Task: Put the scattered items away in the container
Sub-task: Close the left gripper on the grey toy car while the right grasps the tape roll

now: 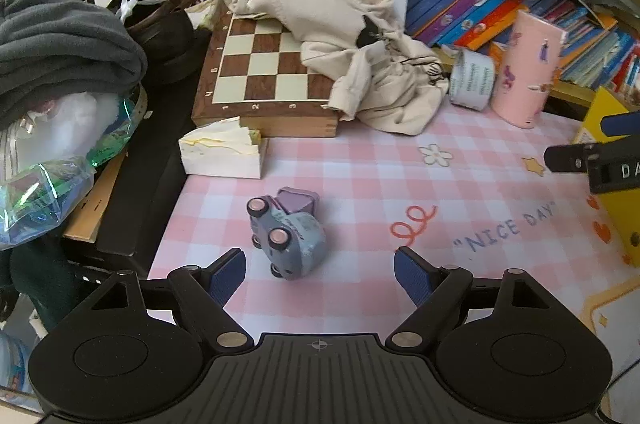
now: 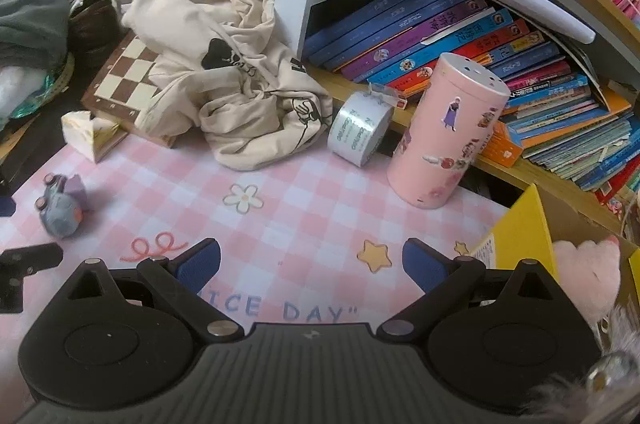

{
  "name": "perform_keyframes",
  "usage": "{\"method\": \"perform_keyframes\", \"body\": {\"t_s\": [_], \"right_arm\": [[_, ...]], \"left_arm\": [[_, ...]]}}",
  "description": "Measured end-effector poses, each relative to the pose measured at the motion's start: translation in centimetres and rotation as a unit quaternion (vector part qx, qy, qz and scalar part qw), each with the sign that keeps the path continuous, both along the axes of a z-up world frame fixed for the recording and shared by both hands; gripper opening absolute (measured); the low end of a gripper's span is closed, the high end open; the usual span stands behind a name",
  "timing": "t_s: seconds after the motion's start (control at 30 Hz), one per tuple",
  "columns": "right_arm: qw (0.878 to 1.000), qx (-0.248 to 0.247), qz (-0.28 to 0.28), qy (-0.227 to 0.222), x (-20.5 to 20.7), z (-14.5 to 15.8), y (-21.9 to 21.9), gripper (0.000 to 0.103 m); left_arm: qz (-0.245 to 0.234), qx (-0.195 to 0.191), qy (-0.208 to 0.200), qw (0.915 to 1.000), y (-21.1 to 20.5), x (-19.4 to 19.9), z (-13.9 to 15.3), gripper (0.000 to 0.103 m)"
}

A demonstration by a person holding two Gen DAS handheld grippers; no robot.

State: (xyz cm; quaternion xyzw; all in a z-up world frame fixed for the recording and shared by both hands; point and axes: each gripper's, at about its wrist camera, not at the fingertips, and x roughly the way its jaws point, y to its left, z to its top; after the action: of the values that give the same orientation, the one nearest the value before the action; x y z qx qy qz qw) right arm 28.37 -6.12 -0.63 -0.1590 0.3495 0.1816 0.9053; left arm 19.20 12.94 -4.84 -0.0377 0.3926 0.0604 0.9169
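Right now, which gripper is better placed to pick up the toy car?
Left. The left gripper is open with the toy car, lying on its side, just ahead between its fingers. The right gripper is open over bare mat, the car far to its left.

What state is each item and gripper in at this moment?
Left gripper: open, empty.
Right gripper: open, empty.
Toy car: tipped on its side, wheels showing.
Tape roll: on edge, leaning at the shelf.
Pink tin: upright but tilted, lid on.
Yellow box: open, pink plush inside.
Chessboard: closed, partly under cream garment.
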Motion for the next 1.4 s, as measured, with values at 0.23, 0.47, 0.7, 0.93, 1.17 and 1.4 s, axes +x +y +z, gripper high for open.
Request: {"method": "perform_keyframes", "body": {"t_s": [0.23,0.47,0.7,0.93,1.17,1.4], "right_arm": [[1.0,0.02,-0.009,0.0,3.2,-0.5,0.8,0.097],[1.0,0.023,-0.014,0.004,6.7,-1.6,1.8,0.096],[0.999,0.031,-0.039,0.01,10.6,-2.6,2.6,0.094],[0.995,0.057,-0.081,0.026,14.9,-3.4,2.6,0.087],[0.99,0.078,-0.111,0.03,18.3,-4.0,2.7,0.082],[0.99,0.078,-0.114,0.034,19.6,-4.5,2.8,0.058]], "left_arm": [[0.028,0.001,-0.006,0.9996,1.0,1.4,-0.7,0.084],[0.036,0.008,0.006,0.9993,1.7,2.8,-1.9,0.084],[0.043,0.009,0.018,0.9989,2.2,3.9,-2.9,0.084],[0.047,0.009,0.025,0.9986,2.3,4.6,-3.5,0.083],[0.047,0.011,0.031,0.9984,2.3,5.1,-4.1,0.083],[0.046,0.014,0.029,0.9984,2.2,5.3,-4.2,0.083]]}}
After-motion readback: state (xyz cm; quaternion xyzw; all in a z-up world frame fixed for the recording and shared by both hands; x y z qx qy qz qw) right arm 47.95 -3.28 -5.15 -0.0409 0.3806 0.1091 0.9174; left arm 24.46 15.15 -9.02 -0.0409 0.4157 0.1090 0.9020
